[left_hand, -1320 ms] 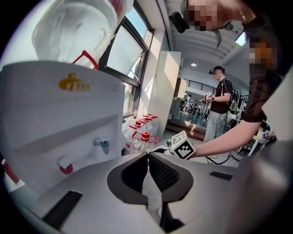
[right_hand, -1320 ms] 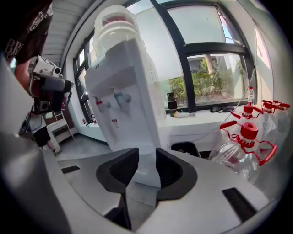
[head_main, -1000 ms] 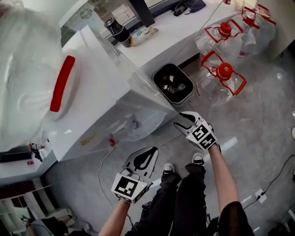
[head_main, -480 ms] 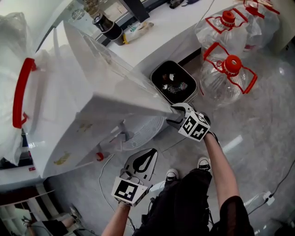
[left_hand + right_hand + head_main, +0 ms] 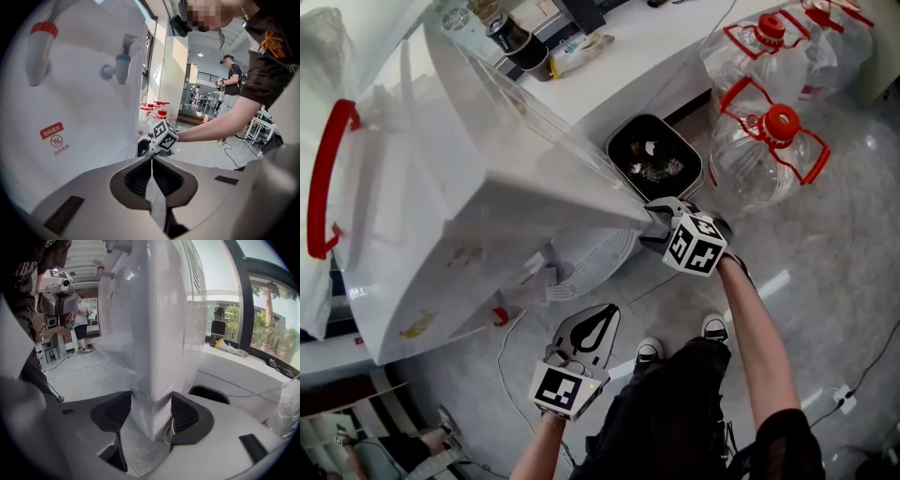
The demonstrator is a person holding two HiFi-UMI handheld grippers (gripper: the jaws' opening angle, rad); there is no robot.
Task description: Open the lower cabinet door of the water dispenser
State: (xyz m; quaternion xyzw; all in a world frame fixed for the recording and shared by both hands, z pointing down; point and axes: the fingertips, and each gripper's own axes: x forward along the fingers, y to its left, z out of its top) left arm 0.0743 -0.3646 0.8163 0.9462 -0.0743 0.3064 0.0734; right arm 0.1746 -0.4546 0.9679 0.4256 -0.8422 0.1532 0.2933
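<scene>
Since a second ago my right hand-held gripper [image 5: 656, 223] has swung in to the lower front corner of the water dispenser [image 5: 487, 178]. Its jaws have just been opening and stand apart astride that edge. My left hand-held gripper [image 5: 598, 323], jaws together, hangs over the floor [image 5: 825, 281]. That dispenser stands beside the white worktop [image 5: 675, 56].

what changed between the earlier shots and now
The right gripper moved from over the floor across to the water dispenser. Its fingers have just been opening and now straddle the dispenser's lower corner edge, without visibly clamping it. Unchanged: the left gripper stays shut and empty by the person's legs, and the trash bin and water jugs have not moved.
</scene>
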